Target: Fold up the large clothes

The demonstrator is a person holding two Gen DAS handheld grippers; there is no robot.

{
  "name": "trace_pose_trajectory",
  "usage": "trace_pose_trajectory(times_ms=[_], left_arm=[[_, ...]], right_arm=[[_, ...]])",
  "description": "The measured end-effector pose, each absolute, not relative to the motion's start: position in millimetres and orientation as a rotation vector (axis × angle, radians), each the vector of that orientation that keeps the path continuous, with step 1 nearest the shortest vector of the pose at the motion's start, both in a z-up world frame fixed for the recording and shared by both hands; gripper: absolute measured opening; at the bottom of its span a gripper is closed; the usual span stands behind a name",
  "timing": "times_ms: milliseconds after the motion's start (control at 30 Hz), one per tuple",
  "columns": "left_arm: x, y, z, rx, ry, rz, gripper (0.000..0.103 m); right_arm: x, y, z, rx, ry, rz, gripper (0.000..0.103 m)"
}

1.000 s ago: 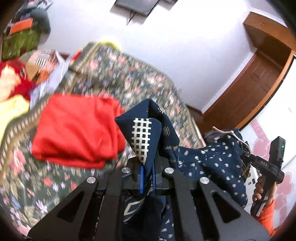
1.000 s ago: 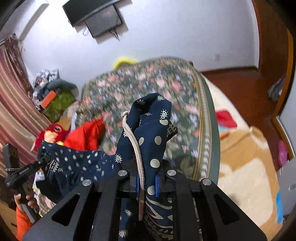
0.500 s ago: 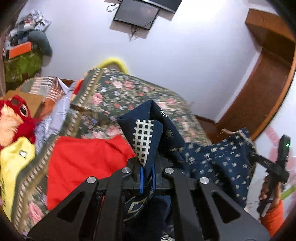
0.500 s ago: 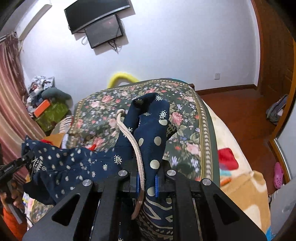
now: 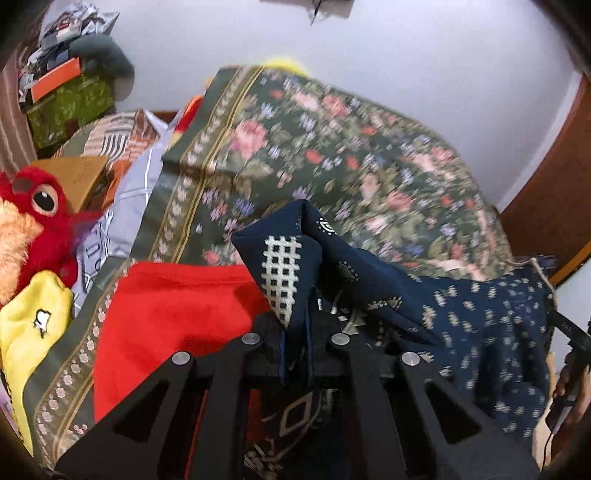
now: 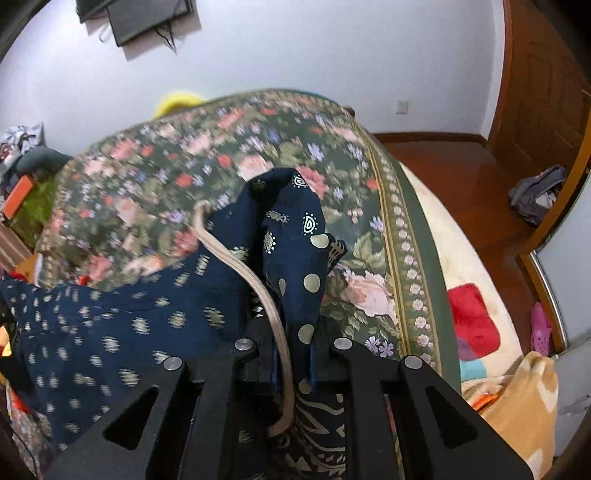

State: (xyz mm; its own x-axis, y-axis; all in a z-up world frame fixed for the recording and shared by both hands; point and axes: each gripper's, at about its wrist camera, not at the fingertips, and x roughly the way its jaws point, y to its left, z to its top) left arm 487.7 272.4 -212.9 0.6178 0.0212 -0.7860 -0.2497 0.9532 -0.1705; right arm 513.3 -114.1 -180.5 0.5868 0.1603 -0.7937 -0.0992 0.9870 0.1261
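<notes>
Here, 2 hand-held grippers carry 1 navy patterned garment (image 5: 461,306) above a bed covered with a floral bedspread (image 5: 332,147). In the left wrist view, the left gripper (image 5: 295,354) pinches a bunched corner of the garment, the part printed with a pale grid, and its jaws are easing apart with the cloth still pressed between the pads. In the right wrist view, the right gripper (image 6: 293,363) is clamped on another bunched corner, together with a beige drawstring (image 6: 258,284) that loops over the fold and hangs down through the jaws. The cloth stretches between the 2 grippers, sagging toward the near edge of the bed.

On the bedspread, to the left of the left gripper, lies a red folded cloth (image 5: 177,314). Farther left sit a red plush toy (image 5: 40,221) and a yellow item (image 5: 33,325). At the far wall hang 2 dark screens (image 6: 147,14). On the right of the bed a cream blanket (image 6: 476,295) shows beyond the bedspread's border, and a wooden door (image 6: 546,81) stands at the far right.
</notes>
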Motion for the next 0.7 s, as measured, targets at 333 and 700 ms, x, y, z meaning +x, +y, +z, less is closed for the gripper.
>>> trace_pose_trajectory(times_ms=[333, 700], left_arm=[[470.9, 279.1, -228.8, -0.166, 1.012, 0.233, 0.014], [402.0, 246.4, -157.3, -0.035, 0.942, 0.176, 0.032]], right_arm=[[500.8, -135.5, -176.0, -0.001, 0.973, 0.064, 0.016], [423.4, -134.0, -106.1, -0.122, 0.874, 0.144, 0.048]])
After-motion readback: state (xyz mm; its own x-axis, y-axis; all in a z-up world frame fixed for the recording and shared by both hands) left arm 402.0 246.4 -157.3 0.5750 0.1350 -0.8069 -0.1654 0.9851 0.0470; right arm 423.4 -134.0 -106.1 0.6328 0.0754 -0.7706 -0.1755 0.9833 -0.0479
